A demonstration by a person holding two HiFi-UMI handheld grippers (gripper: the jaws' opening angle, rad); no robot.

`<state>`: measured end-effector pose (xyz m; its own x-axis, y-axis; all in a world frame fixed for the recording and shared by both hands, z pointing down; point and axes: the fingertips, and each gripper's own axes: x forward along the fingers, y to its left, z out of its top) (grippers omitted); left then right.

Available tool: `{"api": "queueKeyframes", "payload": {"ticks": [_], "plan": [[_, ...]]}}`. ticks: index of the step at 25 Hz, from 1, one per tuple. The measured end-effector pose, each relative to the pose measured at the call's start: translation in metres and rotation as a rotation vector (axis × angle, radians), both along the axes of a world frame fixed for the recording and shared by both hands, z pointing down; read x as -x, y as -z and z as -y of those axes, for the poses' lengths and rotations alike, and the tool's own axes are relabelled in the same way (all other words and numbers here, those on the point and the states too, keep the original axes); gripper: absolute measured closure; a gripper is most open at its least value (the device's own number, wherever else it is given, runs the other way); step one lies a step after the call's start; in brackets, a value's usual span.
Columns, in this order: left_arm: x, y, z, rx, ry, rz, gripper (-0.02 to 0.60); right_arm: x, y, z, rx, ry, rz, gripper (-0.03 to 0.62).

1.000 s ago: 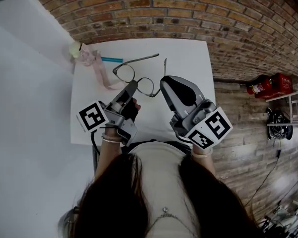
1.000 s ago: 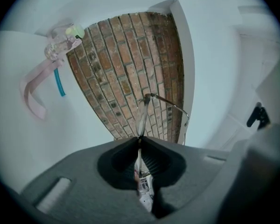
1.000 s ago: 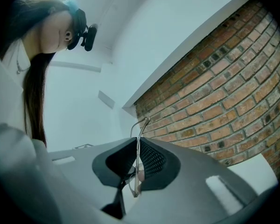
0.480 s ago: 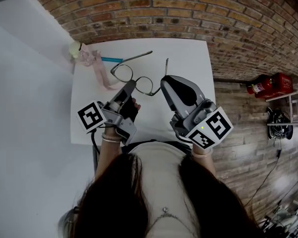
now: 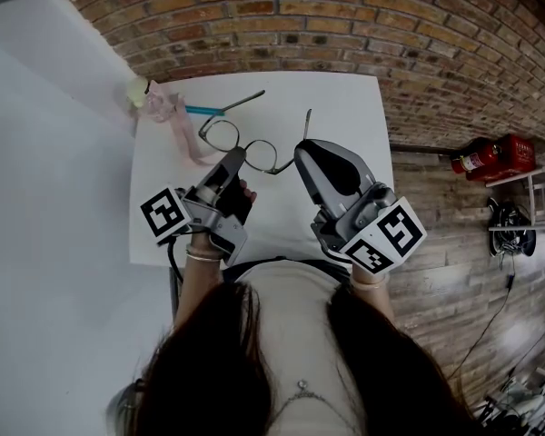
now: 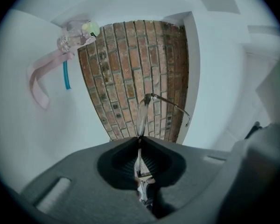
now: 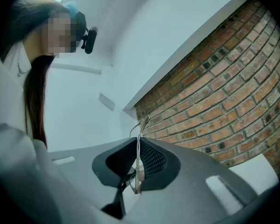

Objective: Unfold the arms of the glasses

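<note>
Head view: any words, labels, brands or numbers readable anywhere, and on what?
No readable text anywhere.
Marker cube on the left tool, and the one on the right tool: black-and-white square patterns only, no letters.
Red fire extinguisher: label too small to read.
Glasses, clamped by both tools: no print visible.
</note>
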<state>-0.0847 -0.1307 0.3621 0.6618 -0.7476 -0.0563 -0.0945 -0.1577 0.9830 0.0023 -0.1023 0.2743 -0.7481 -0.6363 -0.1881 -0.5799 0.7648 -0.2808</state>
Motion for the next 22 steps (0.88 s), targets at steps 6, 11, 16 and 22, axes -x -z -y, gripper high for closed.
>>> {"api": "queueKeyframes", "payload": {"ticks": [6,11,16,22], "plan": [[0.0034,-0.0049,0.0046,0.005,0.002,-0.018,0.561,0.0042,-0.0036,0.0025,-0.003,-0.001,-0.008,0.568],[0.0028,-0.0069,0.0038,-0.003,0.015,0.022,0.561,0.0042,-0.0064,0.0012,0.005,-0.008,-0.022,0.568],[0.0028,-0.0050,0.0034,-0.012,0.015,0.038,0.561,0.0041,-0.0063,0.0010,0.011,-0.004,-0.017,0.560],[0.0044,-0.0051,0.0036,-0.011,0.023,0.040,0.563,0.0019,-0.0024,-0.0006,0.002,0.002,-0.003,0.546]]}}
